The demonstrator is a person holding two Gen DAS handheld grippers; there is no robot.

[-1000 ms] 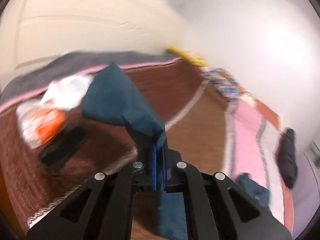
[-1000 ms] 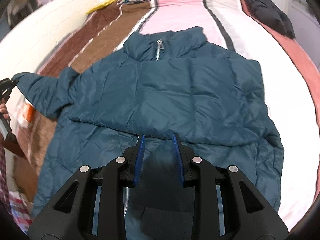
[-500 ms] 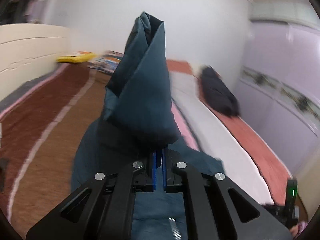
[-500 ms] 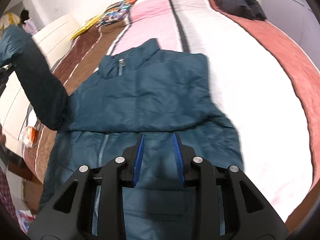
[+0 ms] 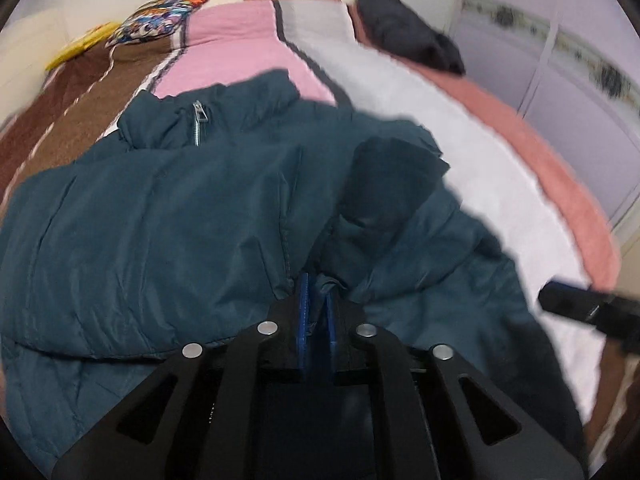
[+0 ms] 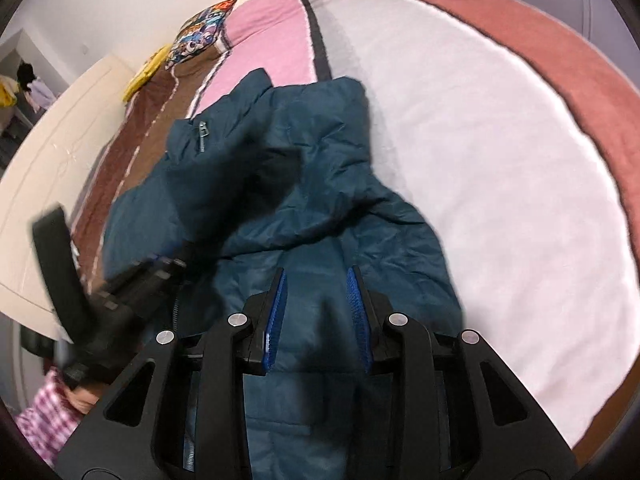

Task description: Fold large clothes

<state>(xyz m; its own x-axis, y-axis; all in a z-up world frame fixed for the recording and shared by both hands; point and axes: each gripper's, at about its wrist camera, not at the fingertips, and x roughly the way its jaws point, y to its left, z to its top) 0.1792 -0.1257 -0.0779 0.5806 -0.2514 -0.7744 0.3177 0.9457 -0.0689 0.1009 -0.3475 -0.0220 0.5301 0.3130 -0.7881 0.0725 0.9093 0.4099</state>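
1. Jacket (image 5: 160,216): a large teal padded garment, front up on the bed (image 6: 500,184), collar and zip pull toward the far end. I read it as laid flat so the sleeves can be folded in over the chest.
2. Left hand-held gripper (image 5: 316,312): blue pads pressed together on a pinch of teal fabric, which I judge to be the sleeve (image 5: 392,184). I hold it by the end so the length drapes across the jacket body toward the far side.
3. Right hand-held gripper (image 6: 316,312): fingers spread, nothing between them, poised over the lower front of the jacket. I judge it placed there to press or take the hem once the sleeve is down.
4. Fold state: the sleeve lies bunched on the chest, not yet smoothed; bottom half unfolded.
5. Surface: a bed covered with a striped blanket in brown, pink, white and rust bands; soft, so the fabric will sink and wrinkle.
6. Other items: a dark garment (image 5: 408,40) near the far edge, a patterned cushion (image 5: 156,24) and a yellow item (image 5: 76,48) near the head.
7. Room: pale walls, a cream headboard (image 6: 48,184), lilac wardrobe panels (image 5: 560,92) beside the bed.
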